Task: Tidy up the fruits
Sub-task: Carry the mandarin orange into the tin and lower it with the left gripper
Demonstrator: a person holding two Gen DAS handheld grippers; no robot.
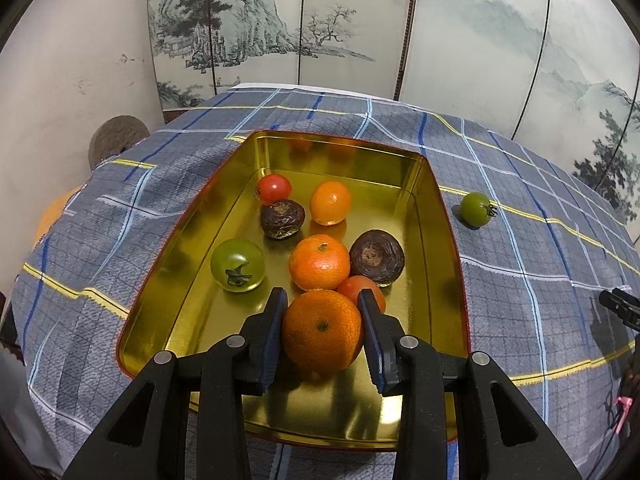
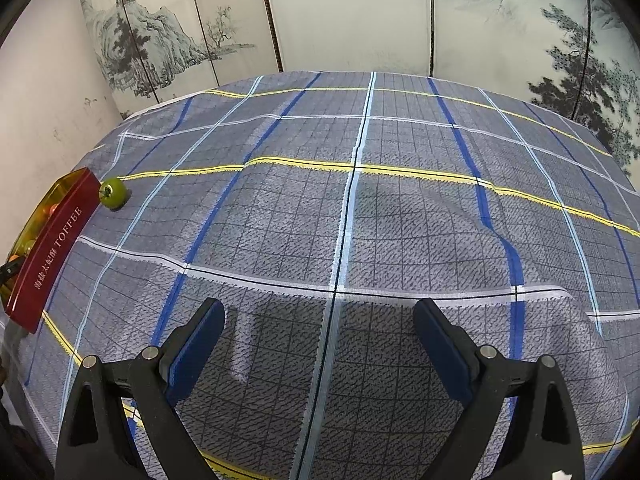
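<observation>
left claw (image 1: 322, 300) clamped on a tangerine (image 1: 322, 330) inside the gold tin (image 1: 168, 264); releasing may nudge neighbouring fruit. right claw (image 2: 318, 320) apart, empty.

Left wrist looks down close into the tin (image 1: 432, 200); right wrist faces open tablecloth (image 2: 360, 220) — both catch the green tomato (image 1: 475, 208).

The tin (image 1: 434, 216) is shiny gold metal inside, glossy red outside. The cloth (image 2: 360, 220) is woven, matt, wrinkled. The mandarin (image 1: 322, 330) has dimpled peel; the green tomato (image 1: 237, 265) is smooth and glossy. Gripper pads (image 1: 273, 332) look like ridged blue rubber.
</observation>
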